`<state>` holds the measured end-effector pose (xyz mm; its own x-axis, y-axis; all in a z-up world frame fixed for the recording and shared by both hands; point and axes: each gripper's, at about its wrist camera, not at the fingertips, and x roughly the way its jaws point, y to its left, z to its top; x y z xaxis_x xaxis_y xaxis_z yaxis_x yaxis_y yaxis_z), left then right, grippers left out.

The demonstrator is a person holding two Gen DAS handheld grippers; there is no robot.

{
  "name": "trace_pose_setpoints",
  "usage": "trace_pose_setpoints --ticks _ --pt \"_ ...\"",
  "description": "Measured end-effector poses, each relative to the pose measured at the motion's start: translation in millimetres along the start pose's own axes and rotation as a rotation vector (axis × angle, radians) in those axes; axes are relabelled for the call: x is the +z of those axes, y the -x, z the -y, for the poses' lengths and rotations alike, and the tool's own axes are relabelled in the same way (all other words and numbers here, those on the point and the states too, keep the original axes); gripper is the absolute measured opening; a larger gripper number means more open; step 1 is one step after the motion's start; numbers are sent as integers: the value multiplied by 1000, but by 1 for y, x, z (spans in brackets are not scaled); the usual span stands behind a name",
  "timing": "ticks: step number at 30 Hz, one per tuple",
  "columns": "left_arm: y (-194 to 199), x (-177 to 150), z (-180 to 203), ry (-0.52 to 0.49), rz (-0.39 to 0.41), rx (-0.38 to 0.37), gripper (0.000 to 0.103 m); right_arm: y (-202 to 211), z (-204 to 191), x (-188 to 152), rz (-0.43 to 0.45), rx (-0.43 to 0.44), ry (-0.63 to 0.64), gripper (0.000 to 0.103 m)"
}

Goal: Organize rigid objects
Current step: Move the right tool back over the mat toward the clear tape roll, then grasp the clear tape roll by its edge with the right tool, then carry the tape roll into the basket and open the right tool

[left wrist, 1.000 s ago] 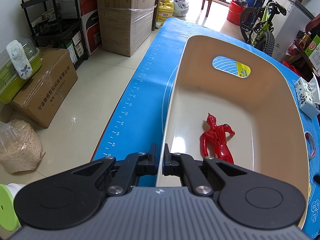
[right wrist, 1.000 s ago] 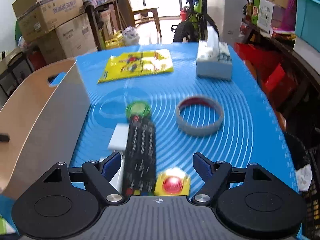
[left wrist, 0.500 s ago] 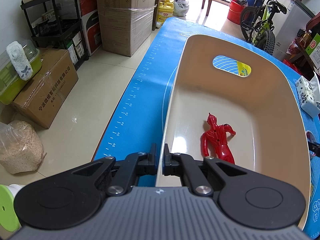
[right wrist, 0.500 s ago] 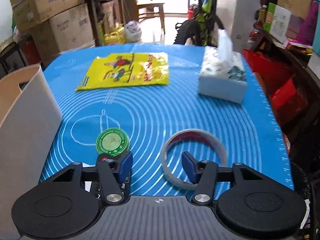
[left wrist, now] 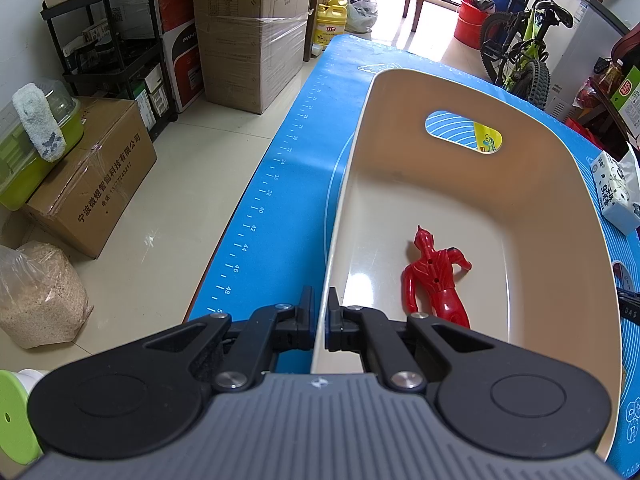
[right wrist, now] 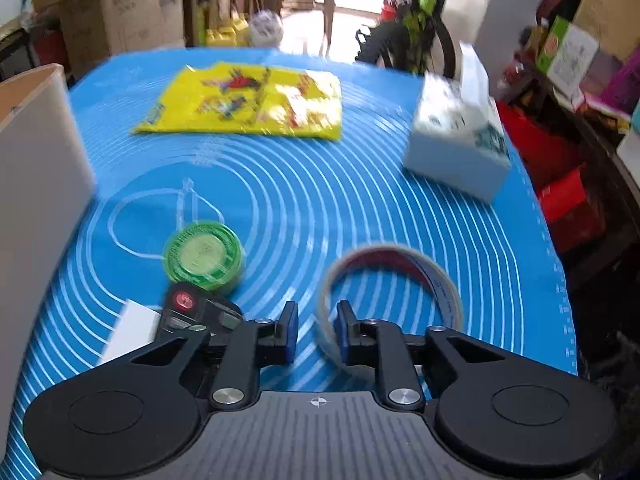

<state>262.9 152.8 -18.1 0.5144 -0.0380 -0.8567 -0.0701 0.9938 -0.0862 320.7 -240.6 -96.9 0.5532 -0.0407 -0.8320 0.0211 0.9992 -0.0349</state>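
My left gripper [left wrist: 319, 312] is shut on the near rim of the beige bin [left wrist: 520, 208], one finger inside and one outside. A red toy figure [left wrist: 436, 280] lies on the bin floor. In the right wrist view my right gripper [right wrist: 317, 330] has its fingers close together around the near wall of a clear tape ring [right wrist: 392, 280], which looks tilted up off the blue mat [right wrist: 300, 184]. A green round tin [right wrist: 204, 256], a black remote [right wrist: 196, 312] and a white block [right wrist: 130, 326] lie left of it.
A yellow packet [right wrist: 248, 100] lies at the far side of the mat and a tissue box [right wrist: 460, 136] at the far right. The bin wall [right wrist: 36, 184] stands at the left. Boxes, shelves and a bicycle surround the table.
My right gripper moved forward and right from over the remote to the tape ring and narrowed around its near wall. The left gripper and bin stayed put.
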Motion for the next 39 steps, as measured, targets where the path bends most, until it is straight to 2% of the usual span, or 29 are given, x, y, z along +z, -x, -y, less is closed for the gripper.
trace_pose_setpoints --ticks 1,2,6,13,20,26,31,39 --pt "0 0 0 1 0 -1 6 0 4 0 0 10 -17 31" --pt "0 0 0 1 0 0 6 0 6 0 3 12 -24 24" --pt "0 0 0 1 0 0 6 3 9 -5 25 21 -30 18" --pt "0 0 0 1 0 0 6 39 15 -7 136 55 -97 18" --pt "0 0 1 1 0 -2 6 78 1 7 218 78 -87 18" --pt "0 0 1 1 0 1 6 111 -36 25 285 130 6 18" --pt "0 0 1 -1 1 2 6 137 -75 37 351 218 42 18" --pt "0 0 1 -3 1 3 6 154 -147 49 349 374 148 18"
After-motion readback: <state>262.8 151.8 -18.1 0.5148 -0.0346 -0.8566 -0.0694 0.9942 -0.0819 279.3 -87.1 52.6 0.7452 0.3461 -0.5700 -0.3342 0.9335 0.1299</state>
